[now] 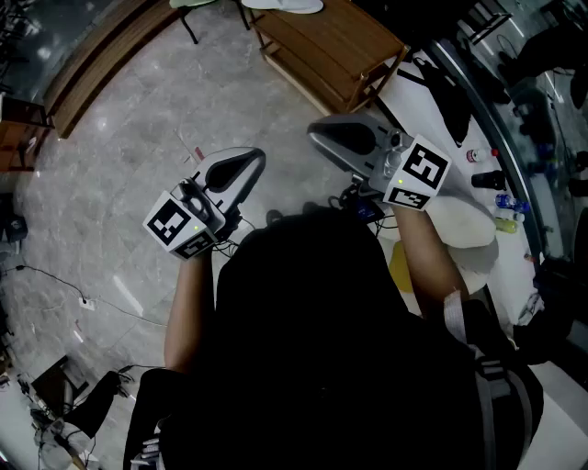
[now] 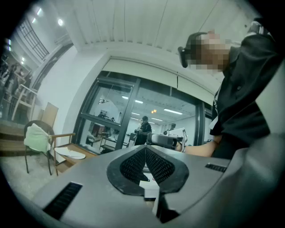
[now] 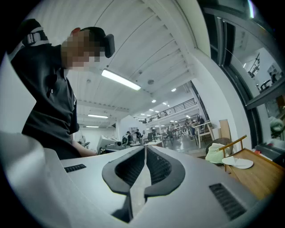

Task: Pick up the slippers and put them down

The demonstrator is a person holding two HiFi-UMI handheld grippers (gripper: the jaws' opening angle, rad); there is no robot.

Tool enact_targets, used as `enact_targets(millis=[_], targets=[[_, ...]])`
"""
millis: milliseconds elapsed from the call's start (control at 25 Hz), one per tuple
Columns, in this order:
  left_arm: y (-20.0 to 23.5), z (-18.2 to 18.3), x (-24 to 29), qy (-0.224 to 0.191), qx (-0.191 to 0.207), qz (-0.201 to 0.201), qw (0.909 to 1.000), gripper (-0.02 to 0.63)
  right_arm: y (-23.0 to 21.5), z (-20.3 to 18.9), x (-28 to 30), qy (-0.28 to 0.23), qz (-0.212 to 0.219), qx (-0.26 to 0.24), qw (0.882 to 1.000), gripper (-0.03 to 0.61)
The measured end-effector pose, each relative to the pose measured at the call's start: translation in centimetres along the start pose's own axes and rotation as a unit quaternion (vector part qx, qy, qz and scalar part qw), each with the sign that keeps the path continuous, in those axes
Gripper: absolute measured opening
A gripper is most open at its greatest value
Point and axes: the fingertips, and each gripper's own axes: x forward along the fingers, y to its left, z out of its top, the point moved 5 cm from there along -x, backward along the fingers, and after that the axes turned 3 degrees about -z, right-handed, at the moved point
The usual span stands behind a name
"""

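A white slipper (image 1: 285,5) lies on a low wooden bench (image 1: 331,55) at the top edge of the head view, well beyond both grippers. It shows again as a white slipper (image 2: 71,153) in the left gripper view and as a white slipper (image 3: 238,162) in the right gripper view. My left gripper (image 1: 250,158) is held level above the floor, jaws shut with nothing between them (image 2: 145,149). My right gripper (image 1: 317,133) is also level and shut on nothing (image 3: 145,148). The two grippers point towards each other, so each sees the other one.
A chair with a green cloth (image 2: 38,138) stands next to the bench. A white table (image 1: 478,229) with bottles and dark items runs along the right. A long wooden bench (image 1: 101,64) lies at the upper left. Cables (image 1: 83,298) trail over the marble floor.
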Motion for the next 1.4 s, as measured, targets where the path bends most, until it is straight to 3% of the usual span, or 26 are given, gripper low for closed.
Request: enact_targets(millis=[200,440,880,1400], targets=[[-0.1,-0.1,0.1,0.001,-0.007,-0.002,1.0,0.012,-0.2,0.0,0.1,0.0,0.0,0.0,1.0,0.032],[0.3,-0.8,0.7,0.008,0.016,-0.01,0.9998,0.012,-0.9,0.2,-0.7,-0.027,-0.001,0.027,0.999,0.032],[1.5,-0.7,2.5,0.009,0.018,-0.007,0.9998,0.012,-3.3,0.3,-0.9,-0.003,-0.003,0.009,1.0,0.032],[3.2,-1.1,5.2,0.021,-0.018,0.021,0.9994,0.012,-7.0,-0.4,-1.3,0.008,0.019,0.027,0.999,0.032]])
